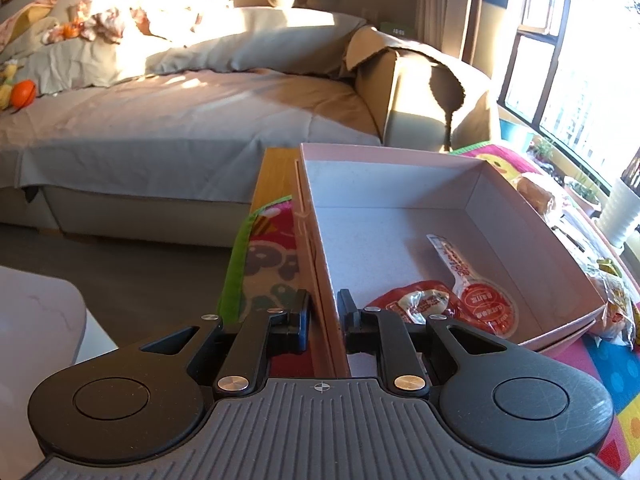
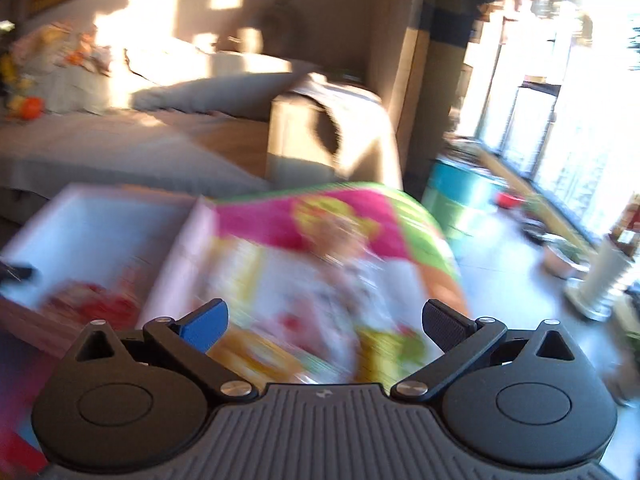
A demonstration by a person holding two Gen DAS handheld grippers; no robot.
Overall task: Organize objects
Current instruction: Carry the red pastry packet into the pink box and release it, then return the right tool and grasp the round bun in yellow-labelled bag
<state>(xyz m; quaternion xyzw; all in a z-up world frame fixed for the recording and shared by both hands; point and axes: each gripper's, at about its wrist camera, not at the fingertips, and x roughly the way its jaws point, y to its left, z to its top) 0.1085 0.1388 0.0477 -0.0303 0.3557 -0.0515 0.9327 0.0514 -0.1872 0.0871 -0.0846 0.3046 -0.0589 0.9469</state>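
Note:
A shallow pink cardboard box (image 1: 532, 216) with a grey inside lies on a colourful play mat (image 1: 272, 248). Two red snack packets (image 1: 476, 300) lie in its near right corner. My left gripper (image 1: 323, 312) is shut on the box's left wall (image 1: 316, 280), one finger outside and one inside. More wrapped snacks (image 1: 612, 300) lie on the mat beyond the box's right wall. In the blurred right wrist view my right gripper (image 2: 325, 324) is open and empty above the mat (image 2: 320, 248), with the box (image 2: 100, 220) to its left.
A wooden table edge (image 1: 272, 176) shows under the mat. A grey sofa (image 1: 180, 120) with cushions and toys stands behind. A white fan base (image 1: 624, 212) and potted plants (image 2: 564, 256) stand by the window at the right. A grey seat corner (image 1: 36, 320) is at the left.

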